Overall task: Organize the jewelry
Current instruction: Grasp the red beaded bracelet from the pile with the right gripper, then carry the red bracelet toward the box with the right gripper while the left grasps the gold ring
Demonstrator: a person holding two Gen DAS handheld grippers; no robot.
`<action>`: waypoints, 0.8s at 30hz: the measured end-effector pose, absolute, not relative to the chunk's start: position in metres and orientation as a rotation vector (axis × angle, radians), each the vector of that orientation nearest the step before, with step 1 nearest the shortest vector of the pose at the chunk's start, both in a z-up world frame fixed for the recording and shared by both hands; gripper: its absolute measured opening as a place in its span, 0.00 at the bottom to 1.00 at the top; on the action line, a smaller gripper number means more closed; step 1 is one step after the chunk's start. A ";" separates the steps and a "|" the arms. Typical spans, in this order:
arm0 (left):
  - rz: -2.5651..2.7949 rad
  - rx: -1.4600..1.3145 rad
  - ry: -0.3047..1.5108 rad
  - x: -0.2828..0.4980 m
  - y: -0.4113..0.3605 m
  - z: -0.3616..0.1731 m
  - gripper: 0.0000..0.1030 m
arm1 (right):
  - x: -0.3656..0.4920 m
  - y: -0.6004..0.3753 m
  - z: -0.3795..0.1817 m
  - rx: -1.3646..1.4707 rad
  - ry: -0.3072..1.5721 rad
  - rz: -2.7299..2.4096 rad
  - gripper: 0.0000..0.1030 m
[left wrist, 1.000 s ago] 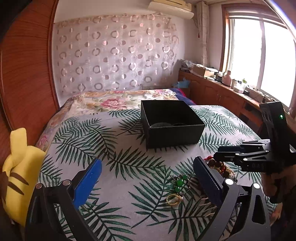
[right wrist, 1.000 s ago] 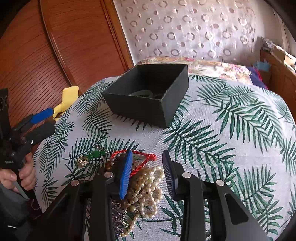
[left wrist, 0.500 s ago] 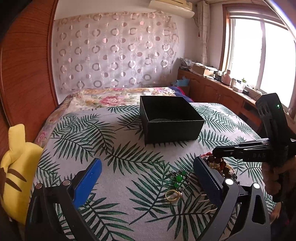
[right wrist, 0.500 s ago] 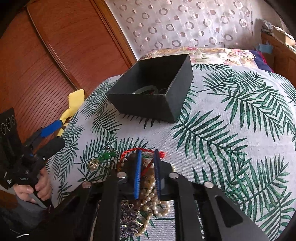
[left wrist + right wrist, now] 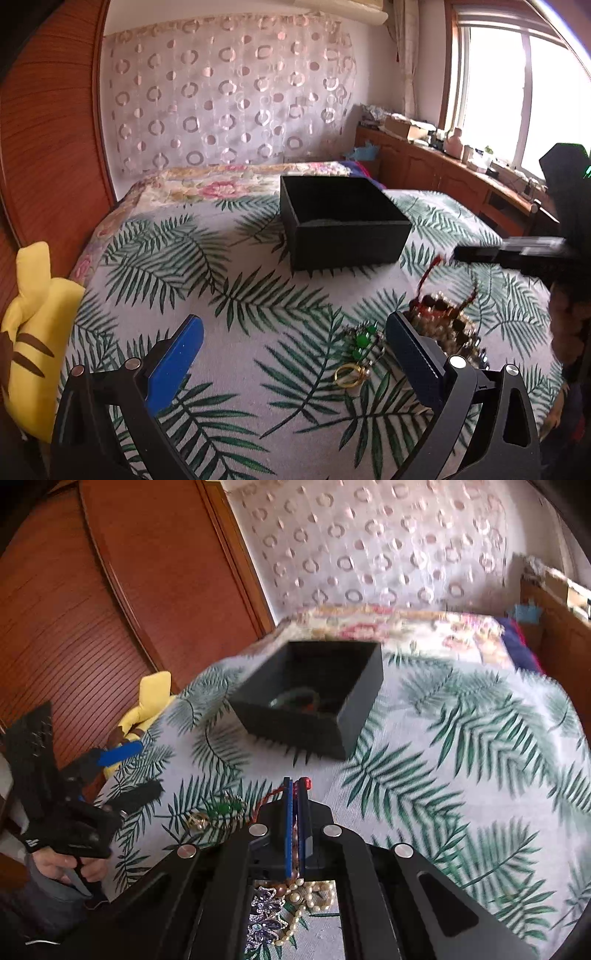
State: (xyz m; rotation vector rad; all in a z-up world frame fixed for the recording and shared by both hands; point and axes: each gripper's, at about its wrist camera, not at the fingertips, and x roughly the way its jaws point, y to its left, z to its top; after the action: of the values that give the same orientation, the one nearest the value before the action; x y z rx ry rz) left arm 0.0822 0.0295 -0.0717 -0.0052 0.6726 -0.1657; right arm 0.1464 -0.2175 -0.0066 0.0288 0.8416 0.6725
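a red braided cord (image 5: 274,796) is pinched between the blue pads of the right gripper (image 5: 295,797), its jaws pressed together on it, with a red bead end poking out at the tips. from the left wrist view the cord (image 5: 428,275) rises in a loop from the jewelry pile (image 5: 443,321), a heap of dark round beads, while pearl strands (image 5: 314,891) and a purple rhinestone piece (image 5: 264,914) lie under the right gripper. just beside the pile lie a green bead piece (image 5: 362,341) and a gold ring (image 5: 347,374). the left gripper (image 5: 291,354) hovers with its jaws wide apart, holding nothing, the ring between its fingers. a black square box (image 5: 343,225), matte and open-topped, sits toward the middle of the bed (image 5: 240,354), whose cover is palm-leaf print. a yellow plush (image 5: 33,325) rests at the bed's left edge.
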 end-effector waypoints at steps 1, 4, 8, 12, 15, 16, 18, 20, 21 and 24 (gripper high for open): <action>-0.167 -0.006 0.685 0.082 0.031 -0.074 0.93 | 0.145 -0.219 -0.002 0.017 0.825 0.661 0.03; -0.170 -0.004 0.723 0.080 0.033 -0.082 0.93 | 0.143 -0.222 0.005 -0.002 0.797 0.643 0.03; -0.190 0.014 0.763 0.076 0.032 -0.090 0.93 | 0.146 -0.229 0.006 -0.011 0.786 0.625 0.03; -0.228 0.047 0.776 0.071 0.022 -0.093 0.92 | 0.148 -0.230 0.005 -0.018 0.784 0.616 0.03; -0.252 0.066 0.789 0.071 0.014 -0.095 0.79 | 0.148 -0.229 0.005 -0.028 0.778 0.612 0.03; -0.260 0.069 0.796 0.072 0.012 -0.096 0.75 | 0.148 -0.228 0.006 -0.031 0.776 0.612 0.03; -0.272 0.077 0.812 0.074 0.006 -0.097 0.69 | 0.147 -0.228 0.007 -0.035 0.773 0.612 0.03; -0.275 0.092 0.825 0.078 0.002 -0.099 0.60 | 0.146 -0.226 0.008 -0.039 0.770 0.615 0.03; -0.276 0.094 0.831 0.080 0.001 -0.100 0.58 | 0.146 -0.226 0.009 -0.042 0.766 0.617 0.03; -0.281 0.103 0.849 0.083 -0.002 -0.103 0.47 | 0.144 -0.224 0.011 -0.047 0.759 0.621 0.03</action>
State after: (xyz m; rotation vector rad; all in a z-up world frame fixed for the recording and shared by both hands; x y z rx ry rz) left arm 0.0829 -0.0022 -0.1030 0.1028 0.8494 -0.2812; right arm 0.1442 -0.2238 0.0110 -0.0469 0.7585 0.6207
